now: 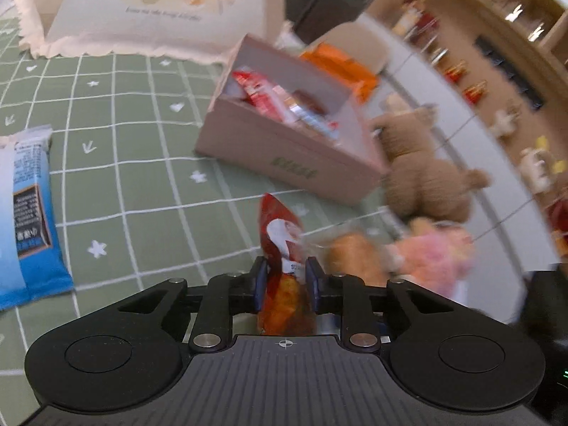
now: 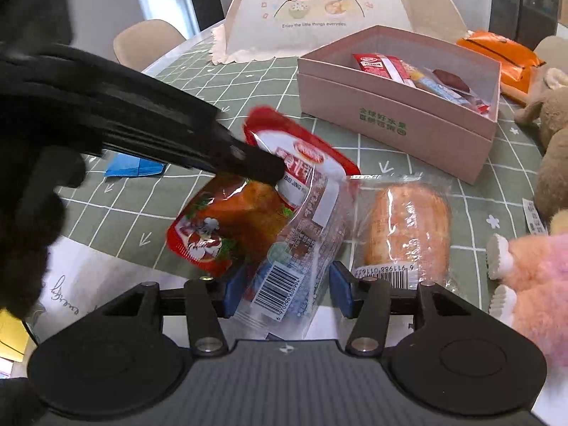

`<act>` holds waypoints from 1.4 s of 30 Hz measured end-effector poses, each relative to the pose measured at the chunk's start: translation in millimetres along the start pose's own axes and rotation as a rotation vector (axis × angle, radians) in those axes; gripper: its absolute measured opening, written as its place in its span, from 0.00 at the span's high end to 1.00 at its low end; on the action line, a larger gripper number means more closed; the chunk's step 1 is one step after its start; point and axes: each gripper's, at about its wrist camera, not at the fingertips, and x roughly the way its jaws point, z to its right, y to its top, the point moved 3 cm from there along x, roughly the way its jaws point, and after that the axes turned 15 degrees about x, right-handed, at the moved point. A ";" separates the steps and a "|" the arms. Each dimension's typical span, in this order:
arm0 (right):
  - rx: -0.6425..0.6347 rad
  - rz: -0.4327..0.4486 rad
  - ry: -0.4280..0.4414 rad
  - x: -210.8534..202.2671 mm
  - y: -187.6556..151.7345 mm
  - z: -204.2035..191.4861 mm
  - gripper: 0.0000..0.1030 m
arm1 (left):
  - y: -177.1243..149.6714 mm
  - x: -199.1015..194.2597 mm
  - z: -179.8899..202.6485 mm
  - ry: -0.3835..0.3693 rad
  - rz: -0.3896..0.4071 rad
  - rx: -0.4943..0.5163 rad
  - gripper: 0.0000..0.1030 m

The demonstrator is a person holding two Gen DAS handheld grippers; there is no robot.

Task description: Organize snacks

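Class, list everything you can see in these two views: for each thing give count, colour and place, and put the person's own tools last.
red snack packet: one, red-orange, held above tablecloth
bread packet: one, clear wrap, right of red packet
pink box: one, pink, table centre, snacks inside
orange bag: one, behind box
blue packet: one, blue-white, left on tablecloth
food cover: one, cream, table rear
plush toys: brown and pink, right of the box
left gripper: shut on red packet
right gripper: around the same packet's barcode end
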 end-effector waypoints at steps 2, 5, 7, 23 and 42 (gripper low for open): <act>0.009 0.002 0.012 -1.3 -0.7 2.8 0.49 | -3.1 2.0 -6.3 -0.058 0.023 -0.058 0.74; 0.006 0.000 0.017 -0.9 -0.7 3.0 0.48 | -4.3 27.5 -14.5 -0.049 -0.041 -0.072 0.68; -0.005 0.003 0.007 -0.9 -1.4 1.4 0.47 | -5.4 39.7 -13.1 -0.030 -0.056 -0.055 0.68; 0.039 0.039 -0.133 -6.0 0.9 7.7 0.62 | -31.7 -24.2 -28.2 0.036 -0.009 -0.108 0.81; -0.020 0.049 -0.061 16.4 13.2 -12.6 0.61 | -28.7 -2.1 -44.2 0.005 -0.045 -0.114 0.61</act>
